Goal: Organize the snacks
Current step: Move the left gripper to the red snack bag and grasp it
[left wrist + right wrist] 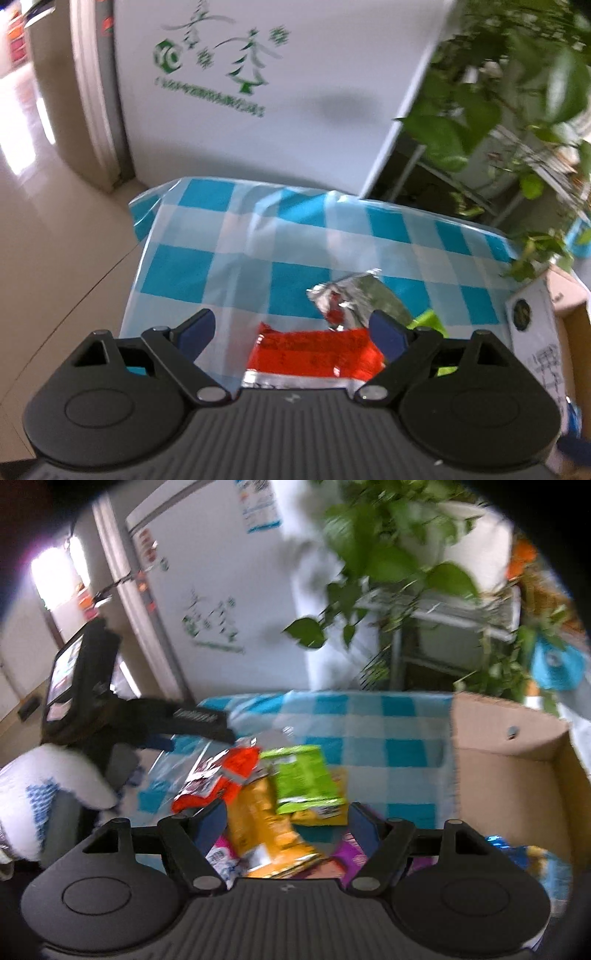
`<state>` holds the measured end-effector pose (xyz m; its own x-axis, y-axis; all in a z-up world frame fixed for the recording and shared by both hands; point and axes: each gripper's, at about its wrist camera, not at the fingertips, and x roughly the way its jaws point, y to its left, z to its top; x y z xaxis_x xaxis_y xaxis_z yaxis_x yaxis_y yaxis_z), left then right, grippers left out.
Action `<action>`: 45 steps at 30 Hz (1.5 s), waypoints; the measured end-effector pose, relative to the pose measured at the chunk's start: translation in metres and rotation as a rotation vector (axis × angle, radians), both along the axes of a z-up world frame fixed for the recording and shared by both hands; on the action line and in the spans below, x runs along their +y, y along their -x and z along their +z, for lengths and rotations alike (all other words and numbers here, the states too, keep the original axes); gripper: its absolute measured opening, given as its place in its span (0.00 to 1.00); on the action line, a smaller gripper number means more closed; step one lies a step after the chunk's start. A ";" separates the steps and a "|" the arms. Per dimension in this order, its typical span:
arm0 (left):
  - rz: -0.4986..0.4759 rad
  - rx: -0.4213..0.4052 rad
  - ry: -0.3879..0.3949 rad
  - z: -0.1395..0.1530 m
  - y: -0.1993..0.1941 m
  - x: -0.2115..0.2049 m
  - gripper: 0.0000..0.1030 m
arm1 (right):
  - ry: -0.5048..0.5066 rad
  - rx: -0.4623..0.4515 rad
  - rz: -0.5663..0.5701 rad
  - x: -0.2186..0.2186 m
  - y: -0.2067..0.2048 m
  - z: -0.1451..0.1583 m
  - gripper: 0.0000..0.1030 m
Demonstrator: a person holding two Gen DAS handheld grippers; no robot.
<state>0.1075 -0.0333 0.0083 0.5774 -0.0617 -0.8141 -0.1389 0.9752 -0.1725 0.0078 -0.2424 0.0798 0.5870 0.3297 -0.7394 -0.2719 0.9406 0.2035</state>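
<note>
— so where's the left gripper (pixel 295 332) over the snacks?

— above the blue-and-white checked plastic tablecloth (pixel 207 266), pointing steeply down. its blue-padded fingers (pixel 197 330) stand wide apart, nothing pressed between them. a crumpled red foil snack packet (pixel 314 350) lies on the cloth in the gap, closer to the right-side finger, and i can't see either pad touching it. its torn silver foil top (pixel 354 295) sticks up just beyond the fingertips.

— anything else near it?

— a sliver of bright green packet (pixel 428 321) shows behind the right-side finger, and the rim of a brown cardboard box (pixel 569 291) sits off at the right edge of the table.

— and the right gripper (pixel 286 823)?

— jaws partly apart, not gripping. between its fingers (pixel 360 827) lies a yellow-orange snack bag (pixel 266 834), part of a pile; the view is blurred, so contact can't be judged, but the pads seem clear of it. a lime-green rectangular snack packet (pixel 306 779) lies just past the fingertips, partly on the yellow-orange bag. the red packet is left of that. a purple packet (pixel 351 853) peeks out by the right-side finger.

— the box?

— open, on the cloth, right of the pile, well apart from the fingers. in that view the left gripper hangs over the pile's left side.
</note>
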 end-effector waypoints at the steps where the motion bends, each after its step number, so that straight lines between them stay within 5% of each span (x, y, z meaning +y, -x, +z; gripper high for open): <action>1: 0.016 0.010 0.007 -0.003 -0.003 0.002 0.88 | 0.002 0.013 0.012 0.006 -0.002 -0.004 0.75; 9: 0.065 0.060 0.019 -0.024 -0.020 0.005 0.88 | 0.087 0.084 0.052 0.037 -0.017 -0.035 0.68; 21: -0.077 0.115 -0.055 -0.033 -0.009 0.011 0.90 | 0.140 0.148 0.084 0.054 -0.021 -0.057 0.56; 26: -0.115 0.131 -0.107 -0.030 0.010 0.026 0.90 | 0.074 0.203 0.142 0.055 -0.013 -0.054 0.56; 31: -0.097 0.130 -0.036 -0.026 0.024 0.038 0.90 | 0.069 0.210 0.190 0.061 -0.007 -0.049 0.58; 41: -0.010 0.128 0.006 -0.027 0.032 0.039 0.91 | 0.073 0.231 0.086 0.059 -0.023 -0.054 0.67; 45: 0.050 0.145 0.105 -0.024 0.038 0.052 0.91 | 0.073 0.238 0.082 0.066 -0.028 -0.058 0.70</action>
